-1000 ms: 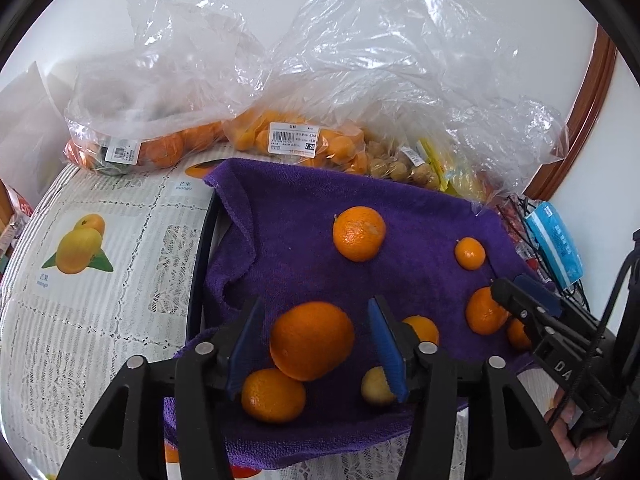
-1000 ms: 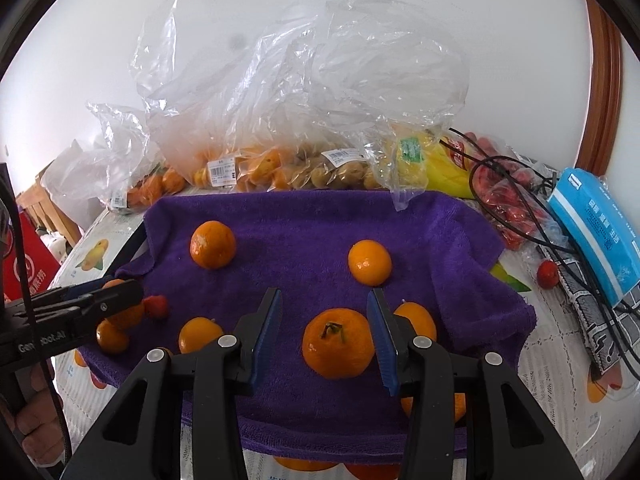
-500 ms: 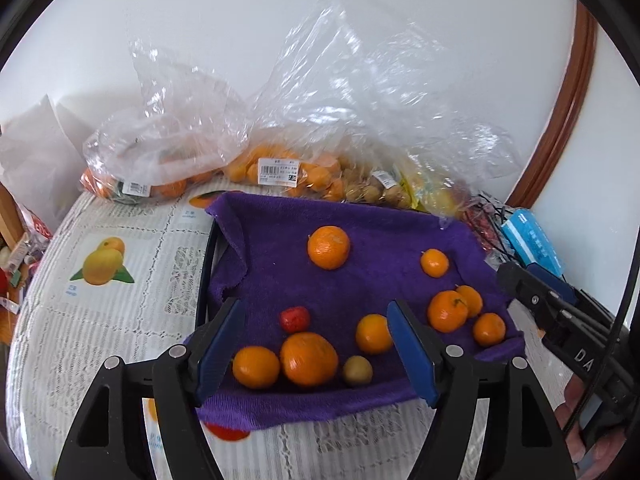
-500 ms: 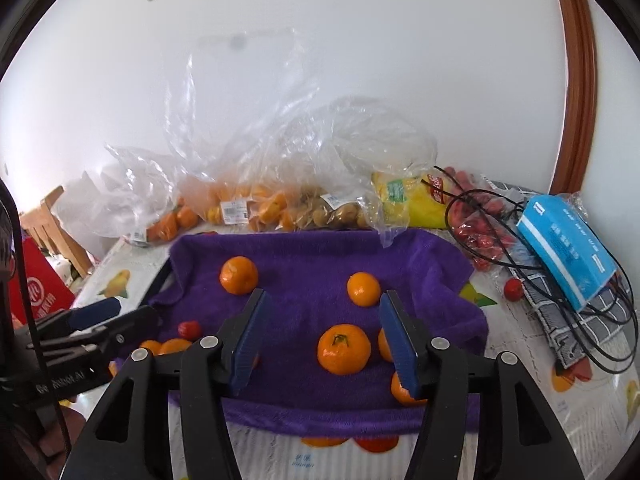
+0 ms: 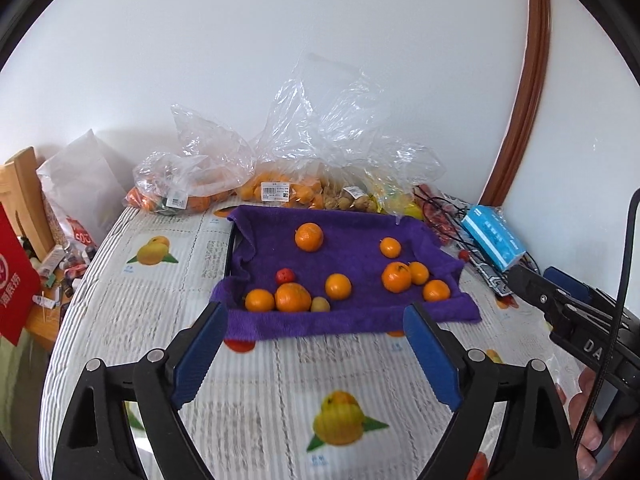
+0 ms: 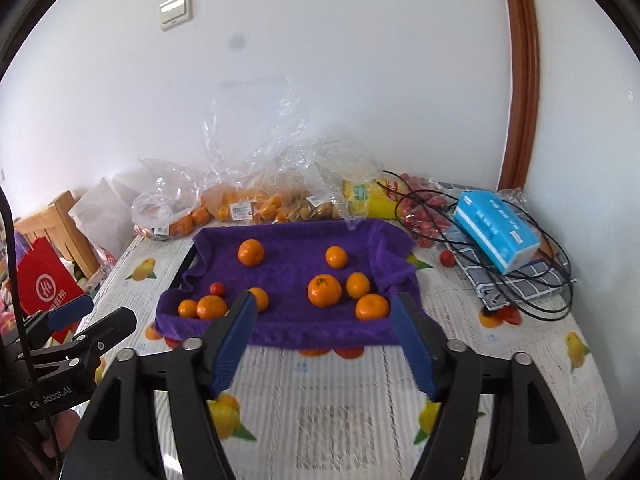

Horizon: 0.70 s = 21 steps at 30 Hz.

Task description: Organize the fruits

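Left wrist view: the left gripper (image 5: 316,356) has backed up and away from the purple towel (image 5: 352,276), its jaws opening with nothing between them. The large orange (image 5: 293,297) it straddled a second ago now sits released at the towel's near left edge, beside a smaller orange (image 5: 259,300) and a tomato (image 5: 285,276).

Right wrist view: the right gripper (image 6: 324,344) has likewise pulled back, jaws opening and empty. Its stemmed orange (image 6: 324,290) rests in the right cluster. Both placements look finished, so this sorting step seems done.
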### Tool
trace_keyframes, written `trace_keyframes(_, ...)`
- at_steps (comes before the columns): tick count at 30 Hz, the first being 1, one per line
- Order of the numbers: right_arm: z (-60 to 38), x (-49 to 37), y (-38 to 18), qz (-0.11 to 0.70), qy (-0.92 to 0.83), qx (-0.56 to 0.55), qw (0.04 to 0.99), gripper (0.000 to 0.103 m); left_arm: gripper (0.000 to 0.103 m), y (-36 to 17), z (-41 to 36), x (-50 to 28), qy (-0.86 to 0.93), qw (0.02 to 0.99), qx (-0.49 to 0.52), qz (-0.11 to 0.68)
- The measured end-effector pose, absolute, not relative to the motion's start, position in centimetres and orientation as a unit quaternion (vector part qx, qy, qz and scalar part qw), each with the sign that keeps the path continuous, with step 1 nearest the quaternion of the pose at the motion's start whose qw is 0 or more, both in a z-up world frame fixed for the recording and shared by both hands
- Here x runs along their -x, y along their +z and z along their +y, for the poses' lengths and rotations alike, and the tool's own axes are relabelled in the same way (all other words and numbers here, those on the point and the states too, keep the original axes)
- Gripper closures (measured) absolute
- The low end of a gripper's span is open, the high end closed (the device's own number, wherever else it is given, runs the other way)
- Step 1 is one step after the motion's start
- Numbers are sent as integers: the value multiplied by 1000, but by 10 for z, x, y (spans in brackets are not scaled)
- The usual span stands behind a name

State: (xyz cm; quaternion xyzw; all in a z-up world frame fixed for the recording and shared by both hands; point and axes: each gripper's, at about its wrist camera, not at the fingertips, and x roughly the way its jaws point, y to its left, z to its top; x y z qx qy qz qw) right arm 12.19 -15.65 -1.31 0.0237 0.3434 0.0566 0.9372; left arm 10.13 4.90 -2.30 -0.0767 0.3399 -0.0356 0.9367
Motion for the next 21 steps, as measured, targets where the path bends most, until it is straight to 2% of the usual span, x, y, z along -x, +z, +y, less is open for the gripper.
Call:
trace_keyframes(1, -160, -113, -10, 342, 54, -27, 938, 19, 13, -22, 48, -95, -36, 937, 78, 339)
trace_keyframes(10, -185, -52, 11, 317, 40, -50, 946, 2, 8, -2, 31, -41, -42, 944, 64, 320)
trace_keyframes(21, -188, -16, 21, 301, 34, -24, 953, 1, 6, 9, 17, -11, -46, 948, 56, 310)
